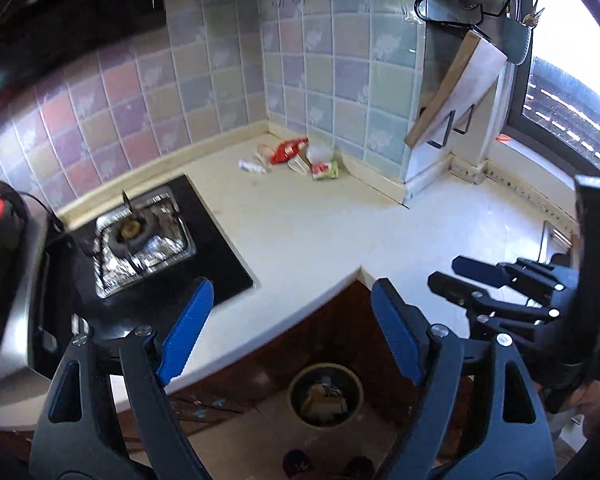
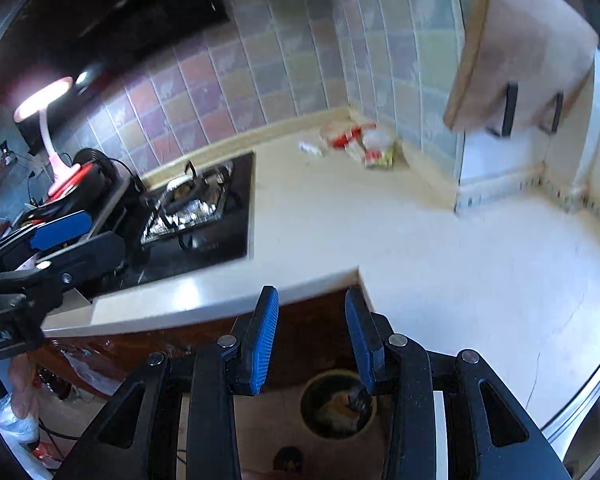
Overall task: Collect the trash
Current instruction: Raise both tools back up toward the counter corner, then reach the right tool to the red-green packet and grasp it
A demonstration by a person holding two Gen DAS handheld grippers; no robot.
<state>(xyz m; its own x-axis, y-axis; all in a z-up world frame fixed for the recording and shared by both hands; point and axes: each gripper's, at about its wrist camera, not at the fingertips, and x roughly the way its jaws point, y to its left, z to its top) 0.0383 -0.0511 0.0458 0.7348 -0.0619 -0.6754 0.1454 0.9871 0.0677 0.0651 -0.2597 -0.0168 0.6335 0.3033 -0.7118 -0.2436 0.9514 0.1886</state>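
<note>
1. Crumpled wrappers (image 1: pixel 296 156), red, white and green, lie on the smooth pale countertop (image 1: pixel 300 236) in its tiled back corner.
2. Left gripper (image 1: pixel 292 308): ribbed blue pads spread wide, empty.
3. Right gripper (image 2: pixel 312 304): narrower gap, nothing between.
4. Round bin (image 1: pixel 326 394) below the countertop edge, contents blurred, perhaps paper.

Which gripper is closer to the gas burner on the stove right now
Left. The left gripper, open and empty, hangs over the counter edge beside the gas burner. The right gripper, also empty, hangs farther along the edge, on the left gripper's far side from the burner.
</note>
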